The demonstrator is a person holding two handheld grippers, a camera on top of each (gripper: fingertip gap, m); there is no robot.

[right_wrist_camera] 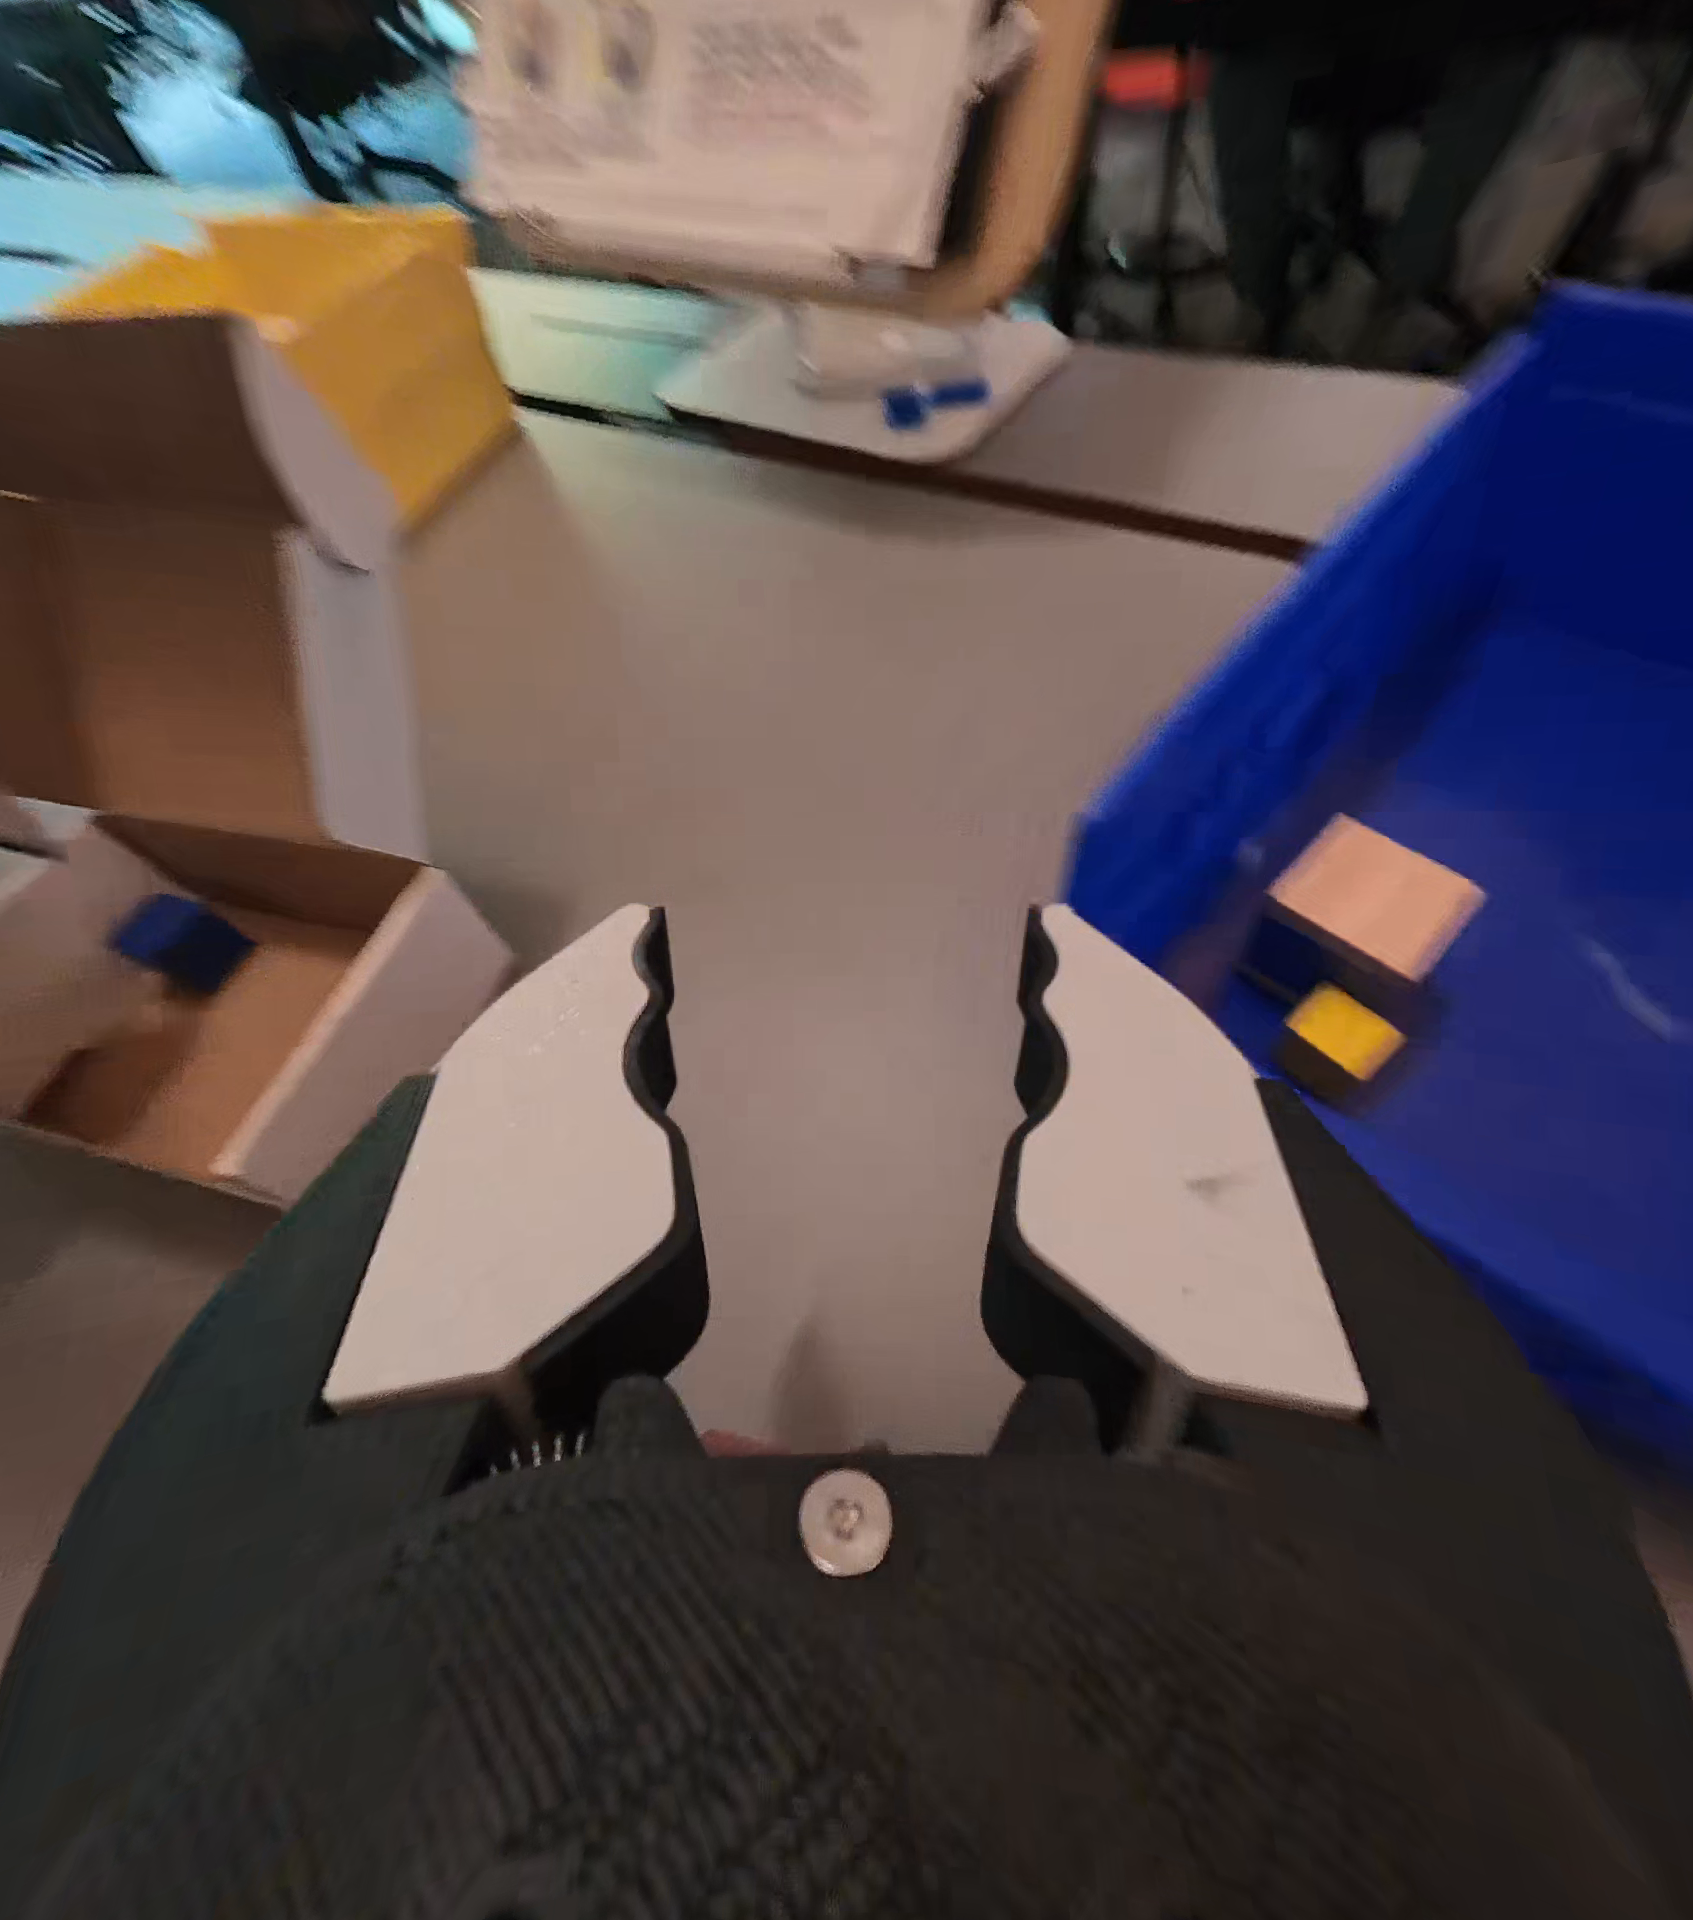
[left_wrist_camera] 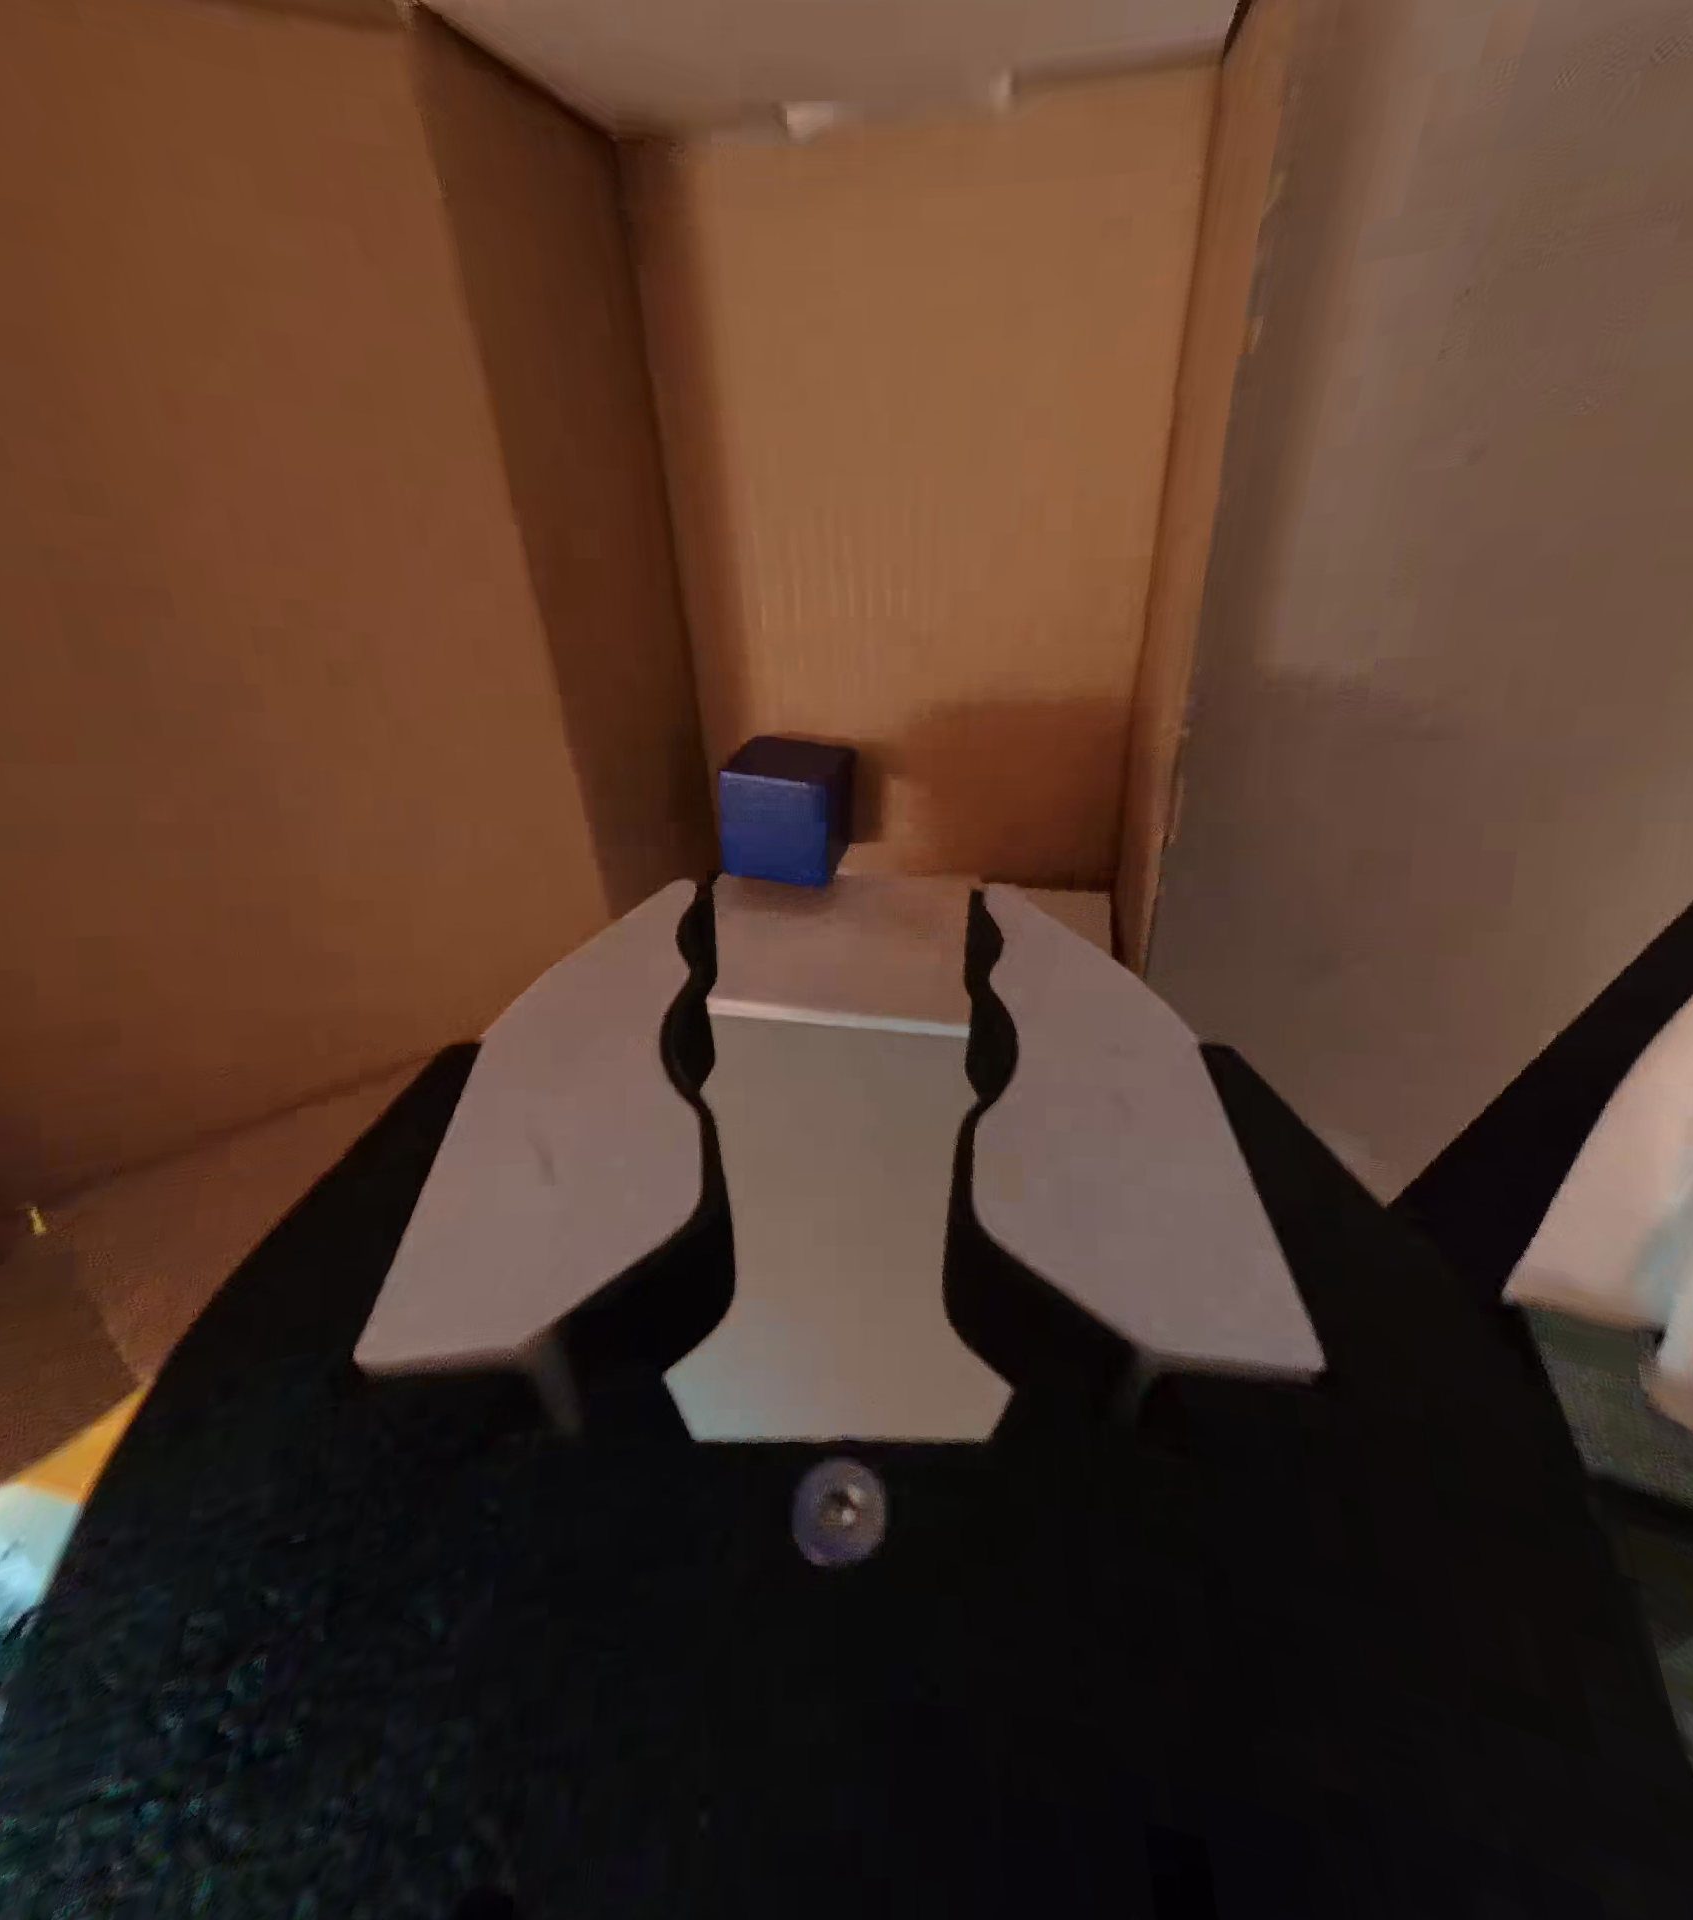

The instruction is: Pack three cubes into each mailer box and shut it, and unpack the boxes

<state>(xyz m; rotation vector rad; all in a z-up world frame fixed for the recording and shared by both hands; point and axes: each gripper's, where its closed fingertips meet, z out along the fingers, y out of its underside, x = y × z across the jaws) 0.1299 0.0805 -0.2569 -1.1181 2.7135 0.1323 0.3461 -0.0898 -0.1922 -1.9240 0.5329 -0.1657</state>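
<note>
On the left, our left hand-held gripper [left_wrist_camera: 840,904] is squeezed onto a pale grey cube [left_wrist_camera: 837,1049]. It reaches deep inside the brown cardboard mailer box [left_wrist_camera: 250,623], we think so the cube can land next to the small dark blue cube [left_wrist_camera: 782,826] sitting by the back wall. In the right wrist view, that open box [right_wrist_camera: 322,1029] sits on the grey table [right_wrist_camera: 769,675]. Our right hand-held gripper [right_wrist_camera: 844,925] is open and holds nothing. It waits near the big blue plastic bin [right_wrist_camera: 1600,727], where a grey block [right_wrist_camera: 1372,899] and a little yellow cube [right_wrist_camera: 1341,1034] lie touching, ready for picking.
</note>
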